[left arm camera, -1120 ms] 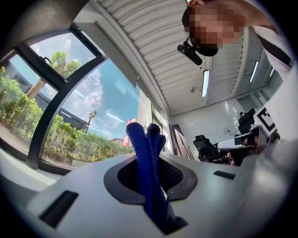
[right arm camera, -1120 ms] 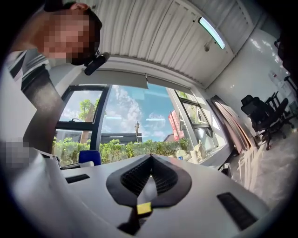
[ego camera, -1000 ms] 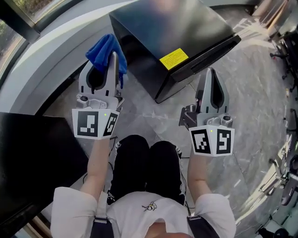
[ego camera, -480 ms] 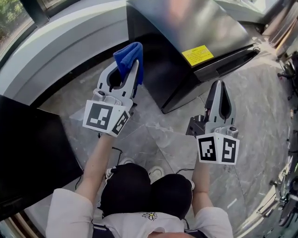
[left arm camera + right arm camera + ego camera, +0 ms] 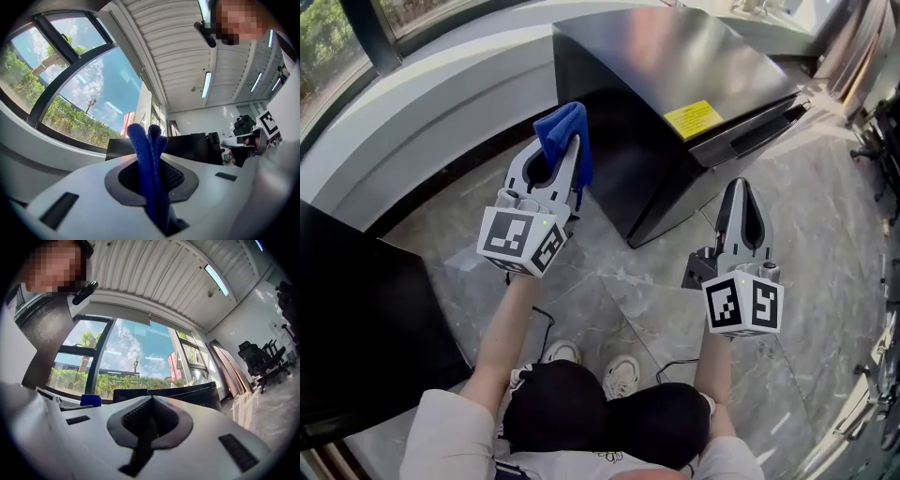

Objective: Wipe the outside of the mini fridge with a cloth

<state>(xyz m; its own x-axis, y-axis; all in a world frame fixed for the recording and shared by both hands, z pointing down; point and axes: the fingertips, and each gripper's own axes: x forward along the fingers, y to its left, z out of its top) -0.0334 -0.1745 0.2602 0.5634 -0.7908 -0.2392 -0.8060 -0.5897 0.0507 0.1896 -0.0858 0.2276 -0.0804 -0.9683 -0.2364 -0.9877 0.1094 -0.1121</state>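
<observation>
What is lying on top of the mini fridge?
A yellow label sticks on top of the mini fridge; nothing else shows there. Its far edge leaves the picture.

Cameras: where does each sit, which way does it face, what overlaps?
Head view: on the person's head, facing steeply down at mini fridge and floor; forearms, legs, shoes, left gripper, right gripper show.
Left gripper view: on the left gripper, tilted up toward windows and ceiling; jaws shut on blue cloth; person top right.
Right gripper view: on the right gripper, tilted up likewise; jaws shut, empty; person top left.
Shared: both gripper views show windows and ceiling.
</observation>
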